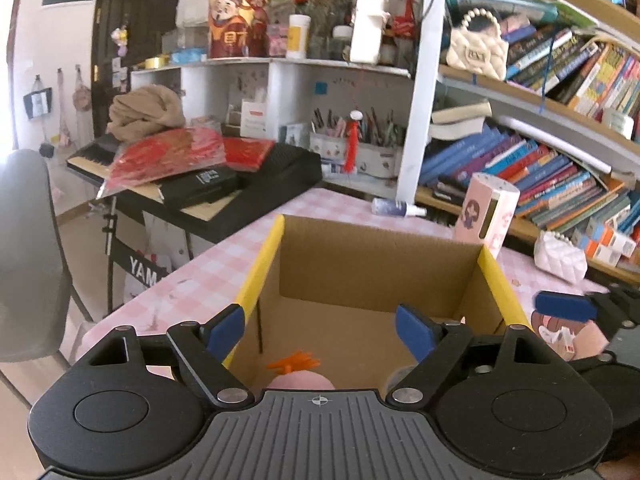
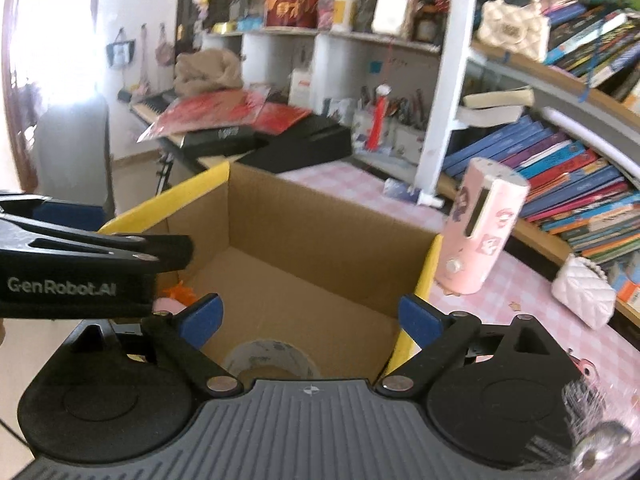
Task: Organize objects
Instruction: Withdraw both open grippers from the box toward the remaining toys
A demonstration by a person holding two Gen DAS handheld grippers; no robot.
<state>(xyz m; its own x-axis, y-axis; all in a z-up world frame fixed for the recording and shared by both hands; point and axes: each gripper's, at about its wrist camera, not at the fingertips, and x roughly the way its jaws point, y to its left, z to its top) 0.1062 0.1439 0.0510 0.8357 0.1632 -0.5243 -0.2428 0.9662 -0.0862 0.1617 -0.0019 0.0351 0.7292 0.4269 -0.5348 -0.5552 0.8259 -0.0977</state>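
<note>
An open cardboard box (image 1: 360, 264) with yellow flaps stands on the pink checked table; it also shows in the right wrist view (image 2: 320, 216). A pink toy with orange hair (image 1: 300, 376) lies inside at the near left, also seen in the right wrist view (image 2: 176, 300). A roll of tape (image 2: 272, 360) lies inside at the near right. My left gripper (image 1: 320, 336) is open and empty above the box's near edge. My right gripper (image 2: 308, 320) is open and empty above the tape. The left gripper's body (image 2: 80, 256) shows at the right wrist view's left side.
A pink cylinder (image 1: 486, 216) stands on the table right of the box (image 2: 480, 232). A white quilted purse (image 2: 584, 296) and a small spray bottle (image 1: 396, 206) lie near the bookshelf (image 1: 540, 168). A keyboard (image 1: 200, 184) stands to the left, a grey chair (image 1: 28, 256) beside it.
</note>
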